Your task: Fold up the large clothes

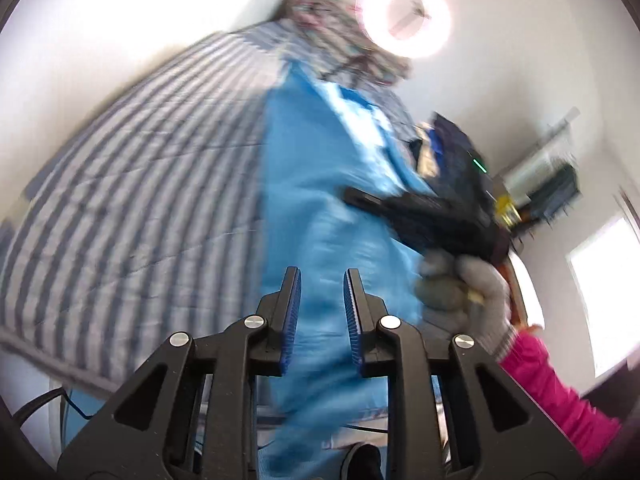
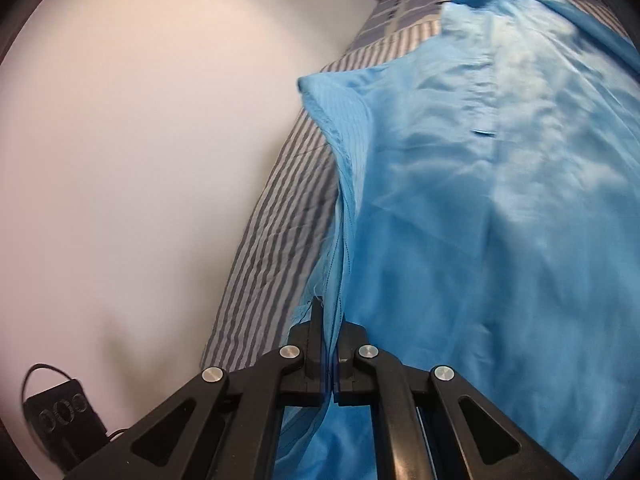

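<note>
Where the striped bedcover (image 2: 280,216) serves as the landmark, a large blue garment (image 2: 480,240) of thin, glossy, softly wrinkled cloth lies spread along it, its stitched edge curling up beside the grey-and-white stripes. The right gripper (image 2: 329,344) has its black jaws clamped together on a bunched fold of that edge, with cloth rising between the ribbed blue pads, just beside the bedcover's bare strip. In the left wrist view the left gripper (image 1: 321,308) hovers above the garment with its jaws parted a little and nothing between them. To the garment's far side from the stripes, a grey knitted glove (image 1: 472,292) with a pink sleeve (image 1: 556,396) holds the other black tool, blurred. A patterned pillow (image 1: 340,36) lies at the bedcover's far end.
</note>
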Tool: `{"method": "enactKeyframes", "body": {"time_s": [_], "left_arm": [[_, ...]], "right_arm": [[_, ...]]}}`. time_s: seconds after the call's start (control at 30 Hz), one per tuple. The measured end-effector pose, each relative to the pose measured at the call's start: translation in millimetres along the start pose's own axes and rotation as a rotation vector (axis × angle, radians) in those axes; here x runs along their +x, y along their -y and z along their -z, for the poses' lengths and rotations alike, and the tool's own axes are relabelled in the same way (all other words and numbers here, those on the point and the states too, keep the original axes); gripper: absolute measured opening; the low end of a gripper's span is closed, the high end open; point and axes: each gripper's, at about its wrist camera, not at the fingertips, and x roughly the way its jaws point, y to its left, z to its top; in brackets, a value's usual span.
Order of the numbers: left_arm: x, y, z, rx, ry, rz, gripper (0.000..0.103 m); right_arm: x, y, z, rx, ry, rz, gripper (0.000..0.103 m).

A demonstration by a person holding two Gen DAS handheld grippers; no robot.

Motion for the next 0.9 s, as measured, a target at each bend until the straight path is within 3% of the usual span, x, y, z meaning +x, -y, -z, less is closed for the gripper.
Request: {"method": "enactKeyframes", "body": {"time_s": [0.13,0.4,0.53,0.63,0.67,0.7,0.83,0.9], "left_arm": [[5,-21,-8,-0.07,-0.006,-0.035,0.021],[41,-2,7,0.022,-0.114,-0.039,0.021],[63,4,15,0.042,-0.164,-0.089,0.021],[73,6,18,0.05,-0.181,-0.112,0.021],[74,7,20,0.058,-0.182,-0.114,0.021],[76,9,22,0.066,-0.182,-0.113,0.021],[83,16,26,0.099,-0.186,-0.099,0.021],[86,20,31,0.114,-0.199,-0.096,0.021]], "right_arm": [[-19,35,12,0.068,0.013,0.02,0.0],[-19,57,34,0.096,-0.023,0.086,0.0],[-8,53,36,0.07,-0.053,0.087,0.0],[3,52,30,0.06,-0.077,0.104,0.008],[0,49,31,0.053,-0.077,0.116,0.019],[-6,45,36,0.044,-0.074,0.129,0.035],[-27,38,42,0.0,-0.078,0.16,0.036],[-34,36,49,-0.005,-0.088,0.164,0.031]]}}
